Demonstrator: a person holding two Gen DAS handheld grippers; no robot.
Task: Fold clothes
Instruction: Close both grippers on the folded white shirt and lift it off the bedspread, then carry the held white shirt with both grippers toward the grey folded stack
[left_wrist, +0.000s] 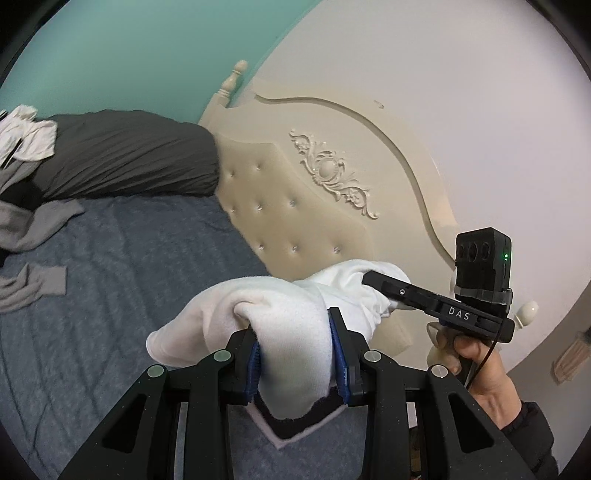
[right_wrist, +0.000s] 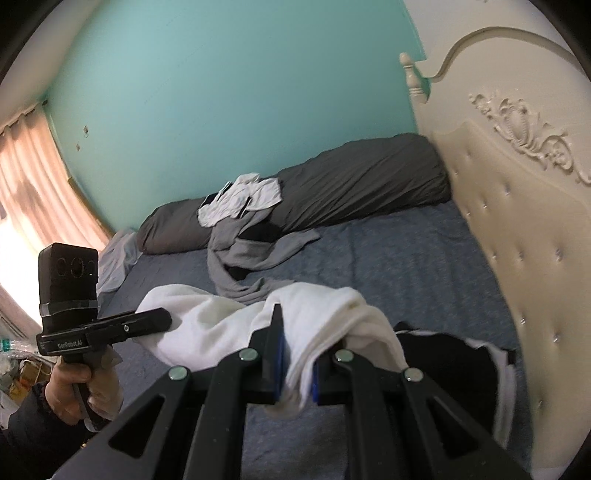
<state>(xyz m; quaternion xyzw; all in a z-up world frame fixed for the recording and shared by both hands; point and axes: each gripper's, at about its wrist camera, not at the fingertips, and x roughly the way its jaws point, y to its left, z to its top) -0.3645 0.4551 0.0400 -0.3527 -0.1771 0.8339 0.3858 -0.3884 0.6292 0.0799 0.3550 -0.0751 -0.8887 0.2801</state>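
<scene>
Left wrist view: left gripper (left_wrist: 297, 354) is clamped on a thick bunch of the white garment (left_wrist: 280, 306), blue pads (left_wrist: 341, 350) pressing both sides. The cloth runs ahead and to the right to the right gripper (left_wrist: 373, 278), whose tip is buried in the other end. The garment hangs between the two, off the bed (left_wrist: 147, 258). A dark item with a white edge (left_wrist: 295, 421) lies directly below the jaws.

Right wrist view: right gripper (right_wrist: 295, 365) is nearly closed, pinching a thin layer of the same white garment (right_wrist: 229, 321). Left gripper (right_wrist: 162, 317) holds the far end, off to the left.

Progress: looks early; the garment is bunched, no fold visible. It needs spreading flat first.

Around: gray clothes (right_wrist: 251, 254) and a white-and-black piece (right_wrist: 240, 199) sit ahead, unfolded, against the dark bolster (right_wrist: 351, 184). Headboard (right_wrist: 517, 221) is close on the right, limiting room that side.
</scene>
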